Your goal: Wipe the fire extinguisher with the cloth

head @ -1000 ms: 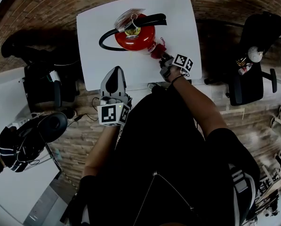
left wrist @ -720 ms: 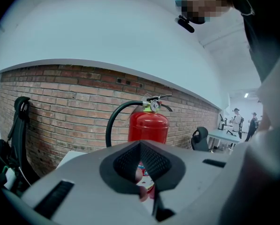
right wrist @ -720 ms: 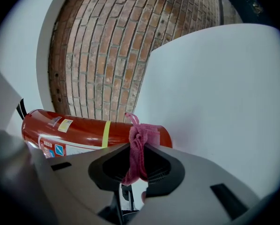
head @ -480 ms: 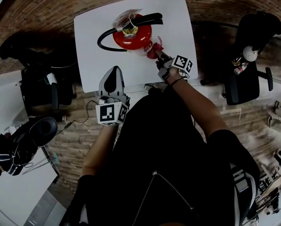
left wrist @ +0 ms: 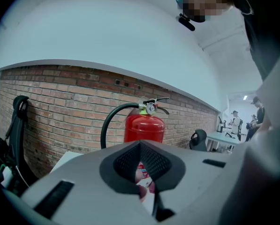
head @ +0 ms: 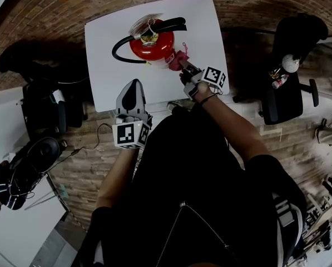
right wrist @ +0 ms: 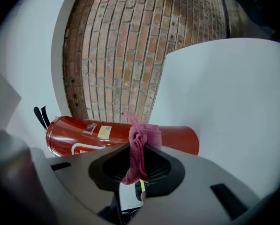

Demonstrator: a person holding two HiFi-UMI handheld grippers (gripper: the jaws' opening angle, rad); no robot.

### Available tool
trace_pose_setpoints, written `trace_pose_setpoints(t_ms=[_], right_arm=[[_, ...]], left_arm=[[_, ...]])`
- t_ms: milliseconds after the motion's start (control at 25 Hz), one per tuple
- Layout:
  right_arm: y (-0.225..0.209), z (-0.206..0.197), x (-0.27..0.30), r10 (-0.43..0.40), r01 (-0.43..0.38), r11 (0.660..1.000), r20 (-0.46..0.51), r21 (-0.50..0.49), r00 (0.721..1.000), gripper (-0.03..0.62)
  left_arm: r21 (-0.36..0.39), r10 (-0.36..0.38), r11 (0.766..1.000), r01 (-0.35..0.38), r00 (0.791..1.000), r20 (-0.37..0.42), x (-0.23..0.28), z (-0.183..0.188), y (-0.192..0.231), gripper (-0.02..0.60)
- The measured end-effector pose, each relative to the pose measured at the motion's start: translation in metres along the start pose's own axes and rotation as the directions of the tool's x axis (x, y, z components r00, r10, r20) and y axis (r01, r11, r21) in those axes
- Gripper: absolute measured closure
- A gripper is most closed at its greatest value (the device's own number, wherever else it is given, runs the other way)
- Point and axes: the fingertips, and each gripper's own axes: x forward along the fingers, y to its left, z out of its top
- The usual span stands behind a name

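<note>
Underfoot, recorded brick-pattern flooring [head: 88,166], with a brick wall [left wrist: 60,102] behind the work area. Found one white table [head: 104,49] directly ahead of the person. Noted a black office chair [head: 291,88] well apart to the right and dark bags [head: 43,104] on the floor to the left.

Located the fire extinguisher [head: 149,46] on the table, towards its far half. Confirmed upright standing from the left gripper view [left wrist: 144,128]: red cylinder, black handle and gauge on top. Traced its black hose [head: 118,49] arching out to the left side.

Checked the right gripper [head: 183,68]: jaws pinched on a bunched pink cloth [head: 176,60]. Verified same in the right gripper view, with the cloth [right wrist: 140,146] hanging down between the pads of that gripper [right wrist: 139,170] and rising in a wad above them. Found the wad laid against the red cylinder [right wrist: 83,135] on its near right side, close to a white and yellow label.

Checked the left gripper [head: 132,90]: held back at the table's near edge, apart from the extinguisher, pointed at it. Found jaws pressed together [left wrist: 140,163], gripping nothing.

Noted persons standing far off at right in the left gripper view [left wrist: 234,121].
</note>
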Motion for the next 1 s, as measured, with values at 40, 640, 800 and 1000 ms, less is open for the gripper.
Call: trace_pose_setpoints(t_ms=[40, 640, 800, 1000], right_arm=[[0.003, 0.000, -0.001, 0.005, -0.005, 1.000, 0.000, 0.000, 1.000, 0.508], [0.071, 0.001, -0.014, 0.088, -0.088, 0.996, -0.019, 0.017, 0.996, 0.508], [0.083, 0.004, -0.017, 0.108, -0.108, 0.994, -0.031, 0.000, 0.994, 0.508], [0.105, 0.003, -0.022, 0.119, -0.119, 0.993, -0.051, -0.004, 0.992, 0.508]], left_arm=[[-0.001, 0.000, 1.000, 0.000, 1.000, 0.002, 0.000, 0.000, -0.001, 0.575], [-0.024, 0.011, 1.000, -0.010, 0.999, 0.034, 0.001, 0.009, -0.004, 0.575], [-0.033, 0.019, 0.999, -0.018, 0.999, 0.045, 0.001, 0.012, -0.002, 0.574], [-0.039, 0.026, 0.999, -0.023, 0.998, 0.060, 0.002, 0.018, -0.003, 0.574]])
